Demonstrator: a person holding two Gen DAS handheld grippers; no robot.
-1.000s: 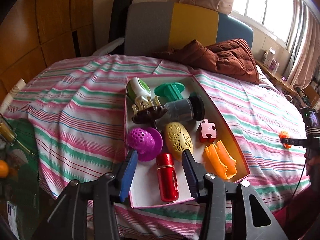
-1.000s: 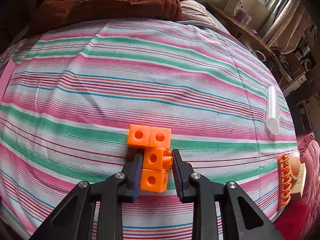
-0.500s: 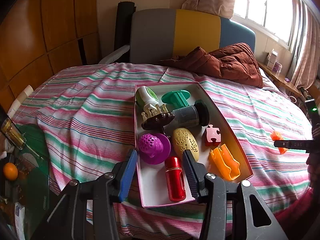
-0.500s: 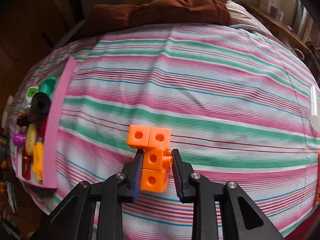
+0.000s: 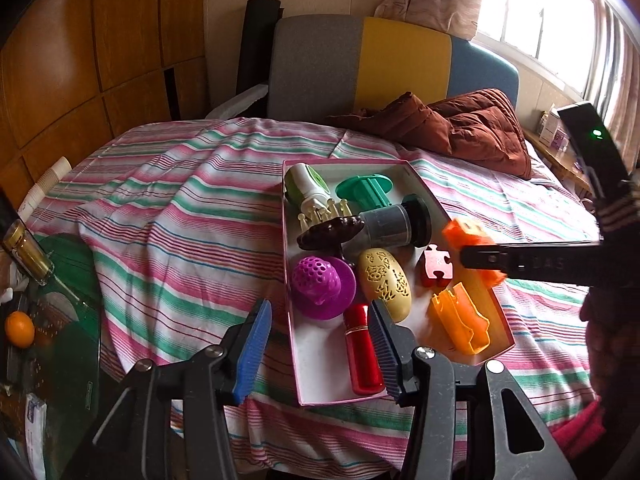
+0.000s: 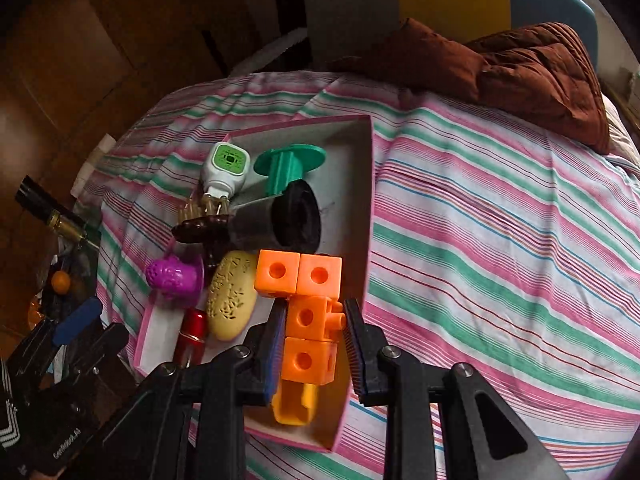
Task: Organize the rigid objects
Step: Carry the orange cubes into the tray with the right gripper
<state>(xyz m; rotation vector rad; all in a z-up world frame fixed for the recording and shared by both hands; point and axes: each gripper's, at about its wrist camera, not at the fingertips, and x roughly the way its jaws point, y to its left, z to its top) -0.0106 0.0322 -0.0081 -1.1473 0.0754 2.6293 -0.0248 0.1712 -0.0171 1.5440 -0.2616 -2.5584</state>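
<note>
The main risk is in the release: the orange linked-cube piece (image 6: 306, 320) hangs above the right-hand side of the pink box (image 6: 370, 184), over a spot already taken by the red puzzle piece (image 5: 437, 266) and the orange clip-like part (image 5: 460, 318). If it is let go from up here, it is likely to land on those, bounce or tip, and roll against the box wall or over it onto the striped bedcover (image 6: 500, 220). The piece is an irregular chain of cubes, pinched only at its lower cubes while two more stick out sideways at the top, so it could also pivot between the pads if the grip eases unevenly. A descent that strays toward the gray-and-black cylinder (image 5: 394, 222) could nudge it, and the yellow oval case (image 5: 384, 284) and dark brown clip (image 5: 330, 232) that look to lie against it. The right hand-held gripper (image 6: 314, 344) is closed to a narrow gap around the cube piece, its blue pads pressing either side of the lower cubes; it touches nothing else, and the piece is clear of the box floor. The left hand-held gripper (image 5: 320, 344) is spread wide and empty, poised at the near end of the box with the red cylinder (image 5: 362, 354) lying between its fingers in view, though whether it touches the box cannot be told.
</note>
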